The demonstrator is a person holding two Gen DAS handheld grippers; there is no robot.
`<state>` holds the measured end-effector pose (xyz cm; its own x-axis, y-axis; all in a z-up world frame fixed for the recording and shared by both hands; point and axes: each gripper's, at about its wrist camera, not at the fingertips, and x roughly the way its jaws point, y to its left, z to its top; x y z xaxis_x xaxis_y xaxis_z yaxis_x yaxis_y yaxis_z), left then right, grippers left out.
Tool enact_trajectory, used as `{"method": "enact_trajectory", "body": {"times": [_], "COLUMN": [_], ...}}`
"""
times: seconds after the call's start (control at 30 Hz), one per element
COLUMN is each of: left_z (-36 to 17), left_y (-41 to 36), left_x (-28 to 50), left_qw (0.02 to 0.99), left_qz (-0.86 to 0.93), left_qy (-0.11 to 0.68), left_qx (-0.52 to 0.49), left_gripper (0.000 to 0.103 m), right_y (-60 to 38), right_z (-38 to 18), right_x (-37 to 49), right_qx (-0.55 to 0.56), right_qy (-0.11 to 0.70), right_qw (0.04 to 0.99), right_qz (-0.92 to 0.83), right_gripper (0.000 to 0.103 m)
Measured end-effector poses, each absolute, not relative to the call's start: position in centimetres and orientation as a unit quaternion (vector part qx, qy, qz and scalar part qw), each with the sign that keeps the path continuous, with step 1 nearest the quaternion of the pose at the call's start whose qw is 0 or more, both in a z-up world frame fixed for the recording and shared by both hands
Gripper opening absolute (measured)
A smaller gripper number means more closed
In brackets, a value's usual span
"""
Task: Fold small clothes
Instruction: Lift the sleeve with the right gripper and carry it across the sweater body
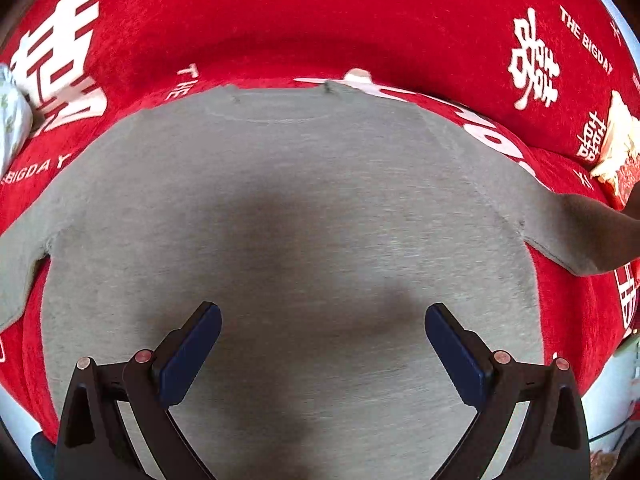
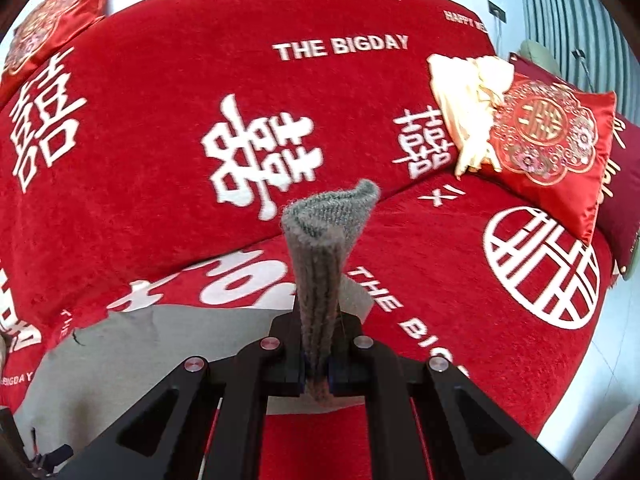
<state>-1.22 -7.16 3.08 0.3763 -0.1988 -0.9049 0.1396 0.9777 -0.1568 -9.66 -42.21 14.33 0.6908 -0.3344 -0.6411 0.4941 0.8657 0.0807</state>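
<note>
Nearest the lens in the left wrist view: left gripper [image 1: 323,344], jaws spread wide, blue pads [image 1: 191,354] at the lower left and lower right of the frame, nothing between them, hanging over the lower middle of a grey sweater [image 1: 280,220]. Spread flat across the centre of the frame on a red bedspread [image 1: 280,20] printed with white characters and "THE BIGDAY" lettering, neckline toward the top centre, one sleeve running off the left edge, the other sleeve [image 1: 592,236] stretched out to the right edge and lifted off the fabric there. Dark shadow across the sweater's middle. At the far left edge, a pale patterned cloth [image 1: 12,120], only partly seen; at the right edge, a cream cloth [image 1: 616,144] beside a red cushion, both cut off by the frame. Nearest the lens in the right wrist view: right gripper [image 2: 318,368] at bottom centre, jaws pinched tight on the ribbed grey cuff [image 2: 324,240] of the sweater's sleeve, the cuff standing up out of the jaws into the middle of the frame, its end curled open at the top. Behind and below it, toward the lower left, the flat grey body of the sweater on the bedspread. Upper right: cream cloth [image 2: 460,92] lying against an embroidered red cushion [image 2: 548,140], with a darker red cushion [image 2: 624,184] just beyond at the right edge. Upper left corner: another embroidered red cushion [image 2: 52,20], partly cropped.
</note>
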Motion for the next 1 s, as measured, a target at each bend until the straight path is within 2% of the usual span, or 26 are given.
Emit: {"method": "enact_trajectory", "body": {"times": [1.0], "left_z": [2.6], "left_y": [2.1], "left_x": [-0.3], "left_qw": [0.836], "left_qz": [-0.095], "left_qy": [0.536], "left_qx": [-0.064], "left_gripper": [0.102], "right_y": [-29.2], "right_z": [12.7], "right_x": [-2.6], "right_qx": [0.091], "right_qy": [0.328], "right_qw": [0.922], "right_qz": [-0.185], "right_gripper": [0.008]}}
